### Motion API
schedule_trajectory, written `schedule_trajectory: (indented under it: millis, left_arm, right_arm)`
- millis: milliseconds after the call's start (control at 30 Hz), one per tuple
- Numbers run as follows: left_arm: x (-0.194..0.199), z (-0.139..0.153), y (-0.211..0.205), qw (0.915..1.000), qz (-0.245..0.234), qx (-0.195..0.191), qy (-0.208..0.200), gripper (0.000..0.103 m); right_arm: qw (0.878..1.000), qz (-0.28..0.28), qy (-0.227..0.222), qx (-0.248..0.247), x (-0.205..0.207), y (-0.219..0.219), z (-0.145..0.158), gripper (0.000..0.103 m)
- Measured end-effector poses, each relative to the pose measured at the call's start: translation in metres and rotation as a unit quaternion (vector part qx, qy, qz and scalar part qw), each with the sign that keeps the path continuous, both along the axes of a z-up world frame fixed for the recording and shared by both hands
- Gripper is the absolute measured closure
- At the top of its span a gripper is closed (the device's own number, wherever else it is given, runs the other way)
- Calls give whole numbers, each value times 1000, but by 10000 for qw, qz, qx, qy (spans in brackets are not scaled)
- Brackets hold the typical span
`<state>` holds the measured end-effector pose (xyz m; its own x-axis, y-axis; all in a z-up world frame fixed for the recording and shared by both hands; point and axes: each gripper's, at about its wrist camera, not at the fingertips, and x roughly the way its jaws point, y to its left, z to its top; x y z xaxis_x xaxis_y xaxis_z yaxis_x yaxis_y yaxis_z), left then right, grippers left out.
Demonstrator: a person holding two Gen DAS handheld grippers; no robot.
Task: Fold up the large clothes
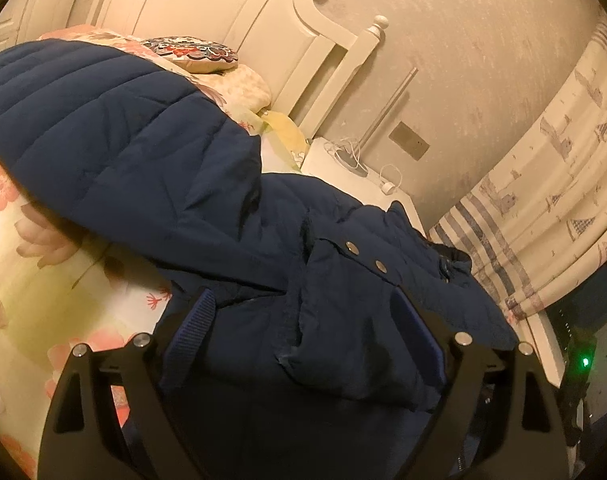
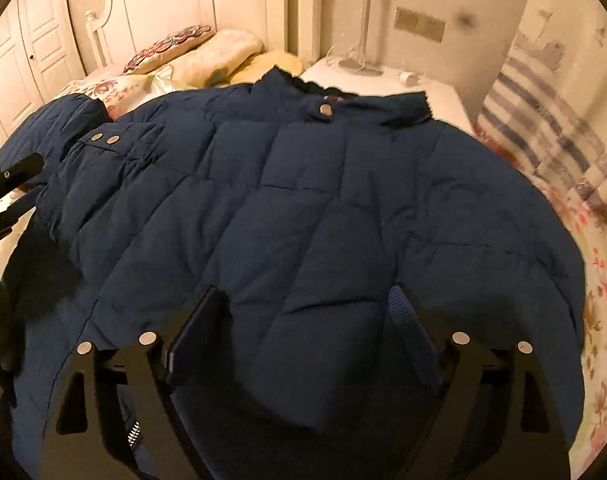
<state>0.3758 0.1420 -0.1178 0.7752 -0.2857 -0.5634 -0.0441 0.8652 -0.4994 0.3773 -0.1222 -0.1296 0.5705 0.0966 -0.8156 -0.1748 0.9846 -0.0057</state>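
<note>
A large navy quilted puffer jacket [image 2: 303, 208] lies spread on a floral bedsheet [image 1: 43, 280], collar toward the headboard. In the left wrist view the jacket [image 1: 263, 264] shows a sleeve stretched to the upper left and a cuff flap with two snaps. My left gripper [image 1: 307, 312] is open, its fingers straddling jacket fabric at the cuff flap. My right gripper [image 2: 307, 312] is open, its fingers straddling a quilted fold of the jacket near the hem. The left gripper also shows at the left edge of the right wrist view [image 2: 7, 188].
A white headboard [image 1: 231, 12] and pillows [image 2: 207, 56] lie beyond the jacket. A white nightstand [image 2: 383, 84] with a lamp base and cables stands beside the bed. Patterned curtains [image 1: 543, 184] hang to the right.
</note>
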Motion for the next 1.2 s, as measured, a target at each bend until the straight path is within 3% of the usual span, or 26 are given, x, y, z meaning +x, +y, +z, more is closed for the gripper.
schedule_trajectory:
  millis: [100, 167, 267, 367, 467, 533, 633, 700, 900, 967, 1000, 1033, 1100, 1200]
  left_arm:
    - [-1, 1, 6, 9999, 120, -74, -26, 14]
    - [-3, 3, 11, 9996, 261, -89, -88, 14]
    - [-11, 9, 24, 9977, 630, -140, -222, 14]
    - [-24, 16, 56, 9903, 1207, -584, -351, 14]
    - [-39, 23, 112, 9689, 2068, -1291, -433, 15]
    - [-48, 23, 158, 9468, 2656, -1766, -418, 15]
    - [-49, 17, 216, 9227, 3154, -2192, -327, 15]
    - [-45, 16, 243, 9167, 3292, -2238, -358, 15]
    - [-12, 15, 302, 9198, 3304, -2108, -170, 16]
    - [-6, 15, 310, 9203, 3278, -2128, -151, 42]
    - [-4, 14, 313, 9207, 3243, -2170, -69, 78]
    - [-3, 10, 314, 9201, 3240, -2200, 29, 96]
    - [-7, 20, 304, 9251, 3204, -2030, -198, 97]
    - [-13, 54, 264, 9447, 2904, -1394, -608, 98]
  right_arm:
    - [9995, -110, -232, 203, -24, 1, 17, 18]
    - [9992, -64, -402, 29, -42, 9, 19, 16]
    - [9993, 12, -240, -303, -51, 19, -5, 16]
    - [9993, -43, -272, -254, -46, 15, -12, 13]
    - [9992, -37, -284, -282, -45, 15, -14, 12]
    - [9992, -33, -290, -284, -44, 15, -14, 12]
    - [9993, -36, -279, -229, -45, 14, -14, 12]
    - [9993, -42, -284, -229, -45, 15, -15, 12]
    - [9994, -39, -277, -205, -44, 15, -15, 12]
    - [9994, -38, -282, -189, -45, 15, -15, 12]
    - [9994, -41, -287, -184, -45, 15, -15, 12]
    - [9994, -41, -299, -171, -45, 15, -15, 12]
    - [9994, -44, -321, -140, -45, 14, -14, 12]
    - [9984, -120, -547, 64, -51, 8, -8, 12]
